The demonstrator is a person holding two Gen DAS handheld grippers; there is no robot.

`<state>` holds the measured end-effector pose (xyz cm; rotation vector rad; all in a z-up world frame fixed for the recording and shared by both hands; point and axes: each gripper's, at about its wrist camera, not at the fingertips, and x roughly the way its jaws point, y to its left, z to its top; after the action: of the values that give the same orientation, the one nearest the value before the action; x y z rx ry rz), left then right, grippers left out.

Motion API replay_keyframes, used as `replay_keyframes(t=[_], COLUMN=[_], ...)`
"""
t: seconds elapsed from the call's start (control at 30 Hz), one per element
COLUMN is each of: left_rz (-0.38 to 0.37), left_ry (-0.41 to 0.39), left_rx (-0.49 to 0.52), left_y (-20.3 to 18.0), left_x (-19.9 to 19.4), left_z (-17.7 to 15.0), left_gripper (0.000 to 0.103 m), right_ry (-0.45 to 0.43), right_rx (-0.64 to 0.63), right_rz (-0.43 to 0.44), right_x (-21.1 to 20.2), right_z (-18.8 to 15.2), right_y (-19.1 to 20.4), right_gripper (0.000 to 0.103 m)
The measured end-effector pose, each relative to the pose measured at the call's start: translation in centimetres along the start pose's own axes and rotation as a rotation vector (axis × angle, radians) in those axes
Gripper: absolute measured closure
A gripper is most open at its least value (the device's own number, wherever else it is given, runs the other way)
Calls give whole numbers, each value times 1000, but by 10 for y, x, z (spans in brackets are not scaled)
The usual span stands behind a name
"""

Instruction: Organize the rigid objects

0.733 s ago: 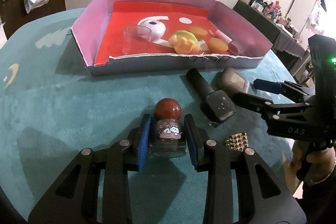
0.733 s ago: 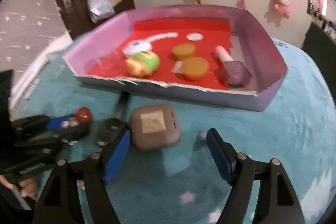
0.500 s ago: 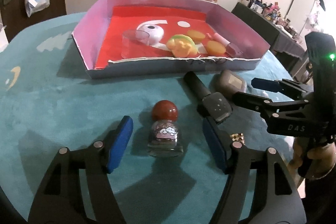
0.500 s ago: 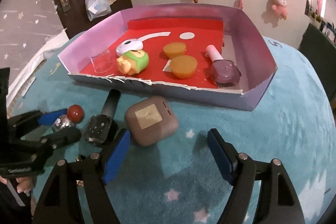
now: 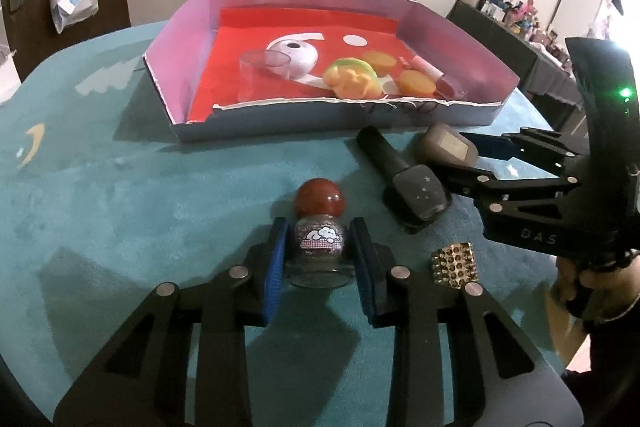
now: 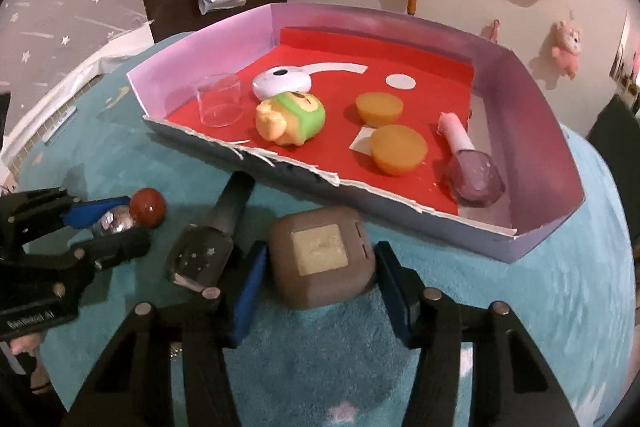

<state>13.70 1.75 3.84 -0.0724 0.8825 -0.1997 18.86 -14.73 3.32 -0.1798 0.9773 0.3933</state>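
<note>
My left gripper [image 5: 320, 247] is shut on a small glass bottle with a red ball cap [image 5: 319, 227], which rests on the teal table; it also shows in the right wrist view [image 6: 132, 217]. My right gripper [image 6: 318, 267] is open, with its blue pads on either side of a brown square case [image 6: 322, 257], close to its sides. The case also shows in the left wrist view [image 5: 446, 147]. A dark nail polish bottle [image 6: 212, 243] lies between the two. A pink-walled tray with a red floor [image 6: 400, 195] stands behind them.
In the tray lie a clear cup [image 6: 220, 99], a white round gadget [image 6: 282, 83], a green and yellow toy [image 6: 292, 117], two orange cups [image 6: 396, 147] and a pink bottle [image 6: 472, 171]. A gold studded ring [image 5: 454, 263] lies beside my left gripper.
My left gripper was shut on the bottle, opened around it, and has shut on it again. My right gripper has moved forward and narrowed around the brown case.
</note>
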Motion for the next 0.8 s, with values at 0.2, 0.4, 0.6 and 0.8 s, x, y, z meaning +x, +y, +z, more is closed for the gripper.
replay_keyframes(t=[0.2,0.4,0.6,0.8], left_rz=[-16,-38,-47,-77], left_ry=[-8,-12,-13,-62], left_rx=[1,20,33,32], left_y=[-2,-9,-15,-15], left_x=[-5,-8,-6,-24], left_z=[2,2,0,18], left_gripper=[74,74,74,74], right_ry=[-6,-12,6,-27], right_rx=[25,70,80,99], right_rz=[17,33,26,45], right_x=[-15,-41,-44,-52], right_z=[-7,-30,-43,-41], right_y=[0,0,2,0], right_gripper=[47,47,47,47])
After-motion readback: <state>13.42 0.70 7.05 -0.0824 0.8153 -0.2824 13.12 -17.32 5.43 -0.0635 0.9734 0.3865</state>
